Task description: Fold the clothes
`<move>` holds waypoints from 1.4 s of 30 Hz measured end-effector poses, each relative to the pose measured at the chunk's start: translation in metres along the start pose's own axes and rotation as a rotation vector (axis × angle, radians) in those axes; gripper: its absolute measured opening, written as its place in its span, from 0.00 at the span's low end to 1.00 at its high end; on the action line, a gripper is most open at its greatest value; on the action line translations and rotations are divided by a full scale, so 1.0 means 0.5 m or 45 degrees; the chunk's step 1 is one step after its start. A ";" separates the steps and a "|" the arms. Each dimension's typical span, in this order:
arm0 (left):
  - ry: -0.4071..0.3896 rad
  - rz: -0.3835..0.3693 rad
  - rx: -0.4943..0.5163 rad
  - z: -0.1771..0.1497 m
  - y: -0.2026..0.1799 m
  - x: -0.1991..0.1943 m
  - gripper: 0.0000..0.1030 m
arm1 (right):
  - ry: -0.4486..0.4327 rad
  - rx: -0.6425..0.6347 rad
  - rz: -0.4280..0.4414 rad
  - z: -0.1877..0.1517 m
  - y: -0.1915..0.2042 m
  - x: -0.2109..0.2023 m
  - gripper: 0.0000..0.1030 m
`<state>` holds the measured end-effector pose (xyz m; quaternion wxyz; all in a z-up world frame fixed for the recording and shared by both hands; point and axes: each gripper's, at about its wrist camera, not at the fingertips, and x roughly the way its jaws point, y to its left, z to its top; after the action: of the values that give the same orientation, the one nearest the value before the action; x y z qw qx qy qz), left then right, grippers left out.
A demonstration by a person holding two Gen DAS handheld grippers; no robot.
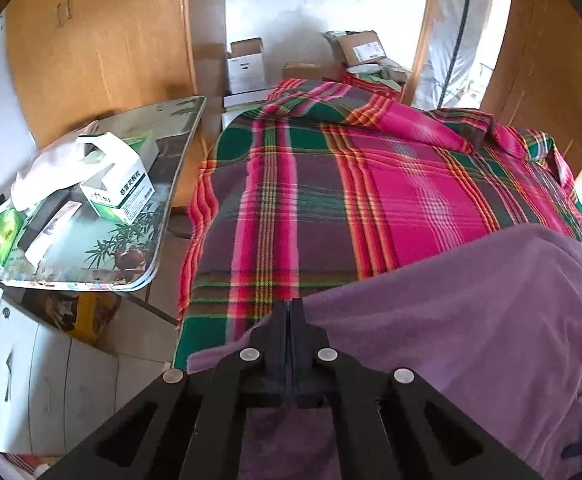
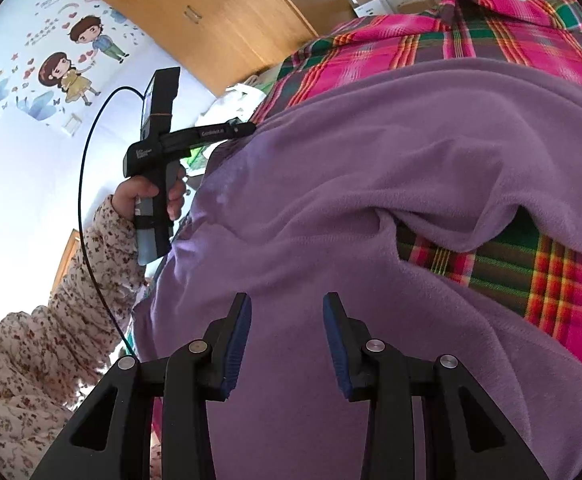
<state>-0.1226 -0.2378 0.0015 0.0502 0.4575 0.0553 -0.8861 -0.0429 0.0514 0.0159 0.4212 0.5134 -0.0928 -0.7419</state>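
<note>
A purple fleece garment (image 1: 471, 320) lies rumpled on a bed covered by a pink, green and purple plaid blanket (image 1: 331, 200). My left gripper (image 1: 291, 310) has its fingers pressed together at the garment's left edge, with fabric pinched between them. In the right wrist view the same left gripper (image 2: 247, 129) reaches in to the purple garment (image 2: 371, 168) at its far left edge, held by a hand (image 2: 147, 196). My right gripper (image 2: 287, 312) stands open just above the near part of the garment, nothing between its blue pads (image 2: 237, 344). A fold lifts the cloth and bares the blanket (image 2: 511, 272).
Left of the bed stands a glass-topped table (image 1: 171, 184) with boxes and bags (image 1: 119, 192). A white cabinet (image 1: 43, 380) sits below it. Cardboard boxes (image 1: 363, 50) are stacked beyond the bed, beside wooden wardrobes (image 1: 103, 40). A floral sleeve (image 2: 51, 340) is at the left.
</note>
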 end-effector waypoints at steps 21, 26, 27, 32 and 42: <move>-0.050 -0.152 -0.252 -0.002 0.067 -0.086 0.07 | -0.099 -0.013 -0.041 -0.060 0.049 -0.058 0.38; -0.069 -0.172 -0.212 -0.023 0.065 -0.151 0.16 | -0.133 -0.116 -0.114 -0.044 0.084 -0.078 0.38; -0.071 -0.170 -0.202 -0.028 0.065 -0.162 0.17 | -0.137 -0.141 -0.136 -0.032 0.091 -0.076 0.38; -0.079 -0.158 -0.190 -0.040 0.071 -0.189 0.20 | -0.173 -0.276 -0.184 0.046 0.136 -0.046 0.38; 0.019 -0.165 -0.132 -0.024 0.062 -0.119 0.24 | -0.159 -0.453 -0.424 0.194 0.132 0.088 0.38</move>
<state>-0.0741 -0.2643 0.0415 0.0160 0.4564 0.1312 -0.8799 -0.0944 -0.0504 0.0677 0.3704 0.3928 0.0991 -0.8359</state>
